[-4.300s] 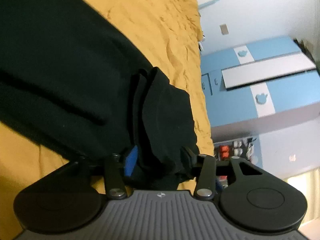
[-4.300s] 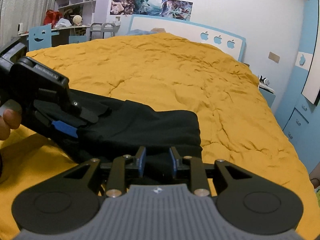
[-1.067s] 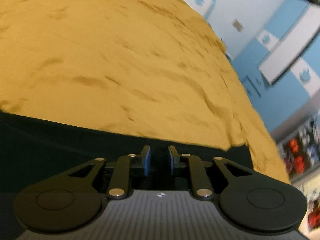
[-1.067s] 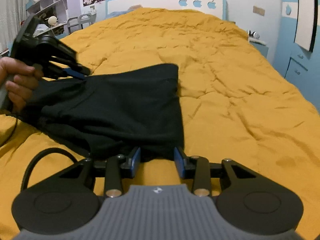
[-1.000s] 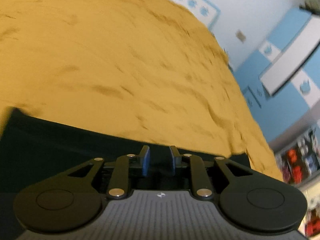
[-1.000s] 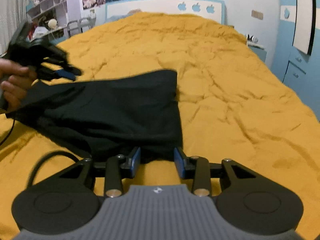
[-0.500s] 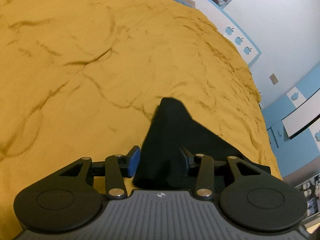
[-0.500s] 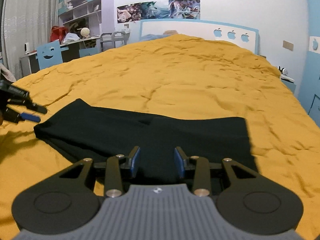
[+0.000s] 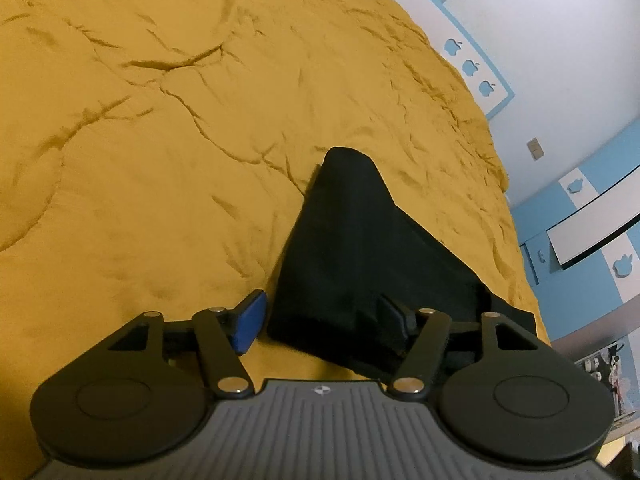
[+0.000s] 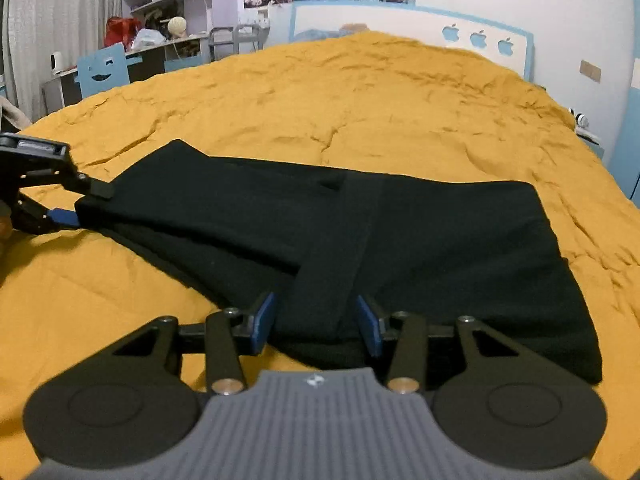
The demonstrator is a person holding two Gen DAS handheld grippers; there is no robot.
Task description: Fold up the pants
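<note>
Pants, black and folded, lie flat on the yellow blanket just ahead of both grippers. The right gripper has its jaws apart, and they have just been opening; one edge of the pants, with a folded band of cloth, sits between its blue pads, but the pads do not press on it. The left gripper stands wider, its jaws also just opened; the near corner of the pants lies between its fingers, close to the right one, with a gap to the left one. In the right view the left gripper is at the far left end of the pants.
</note>
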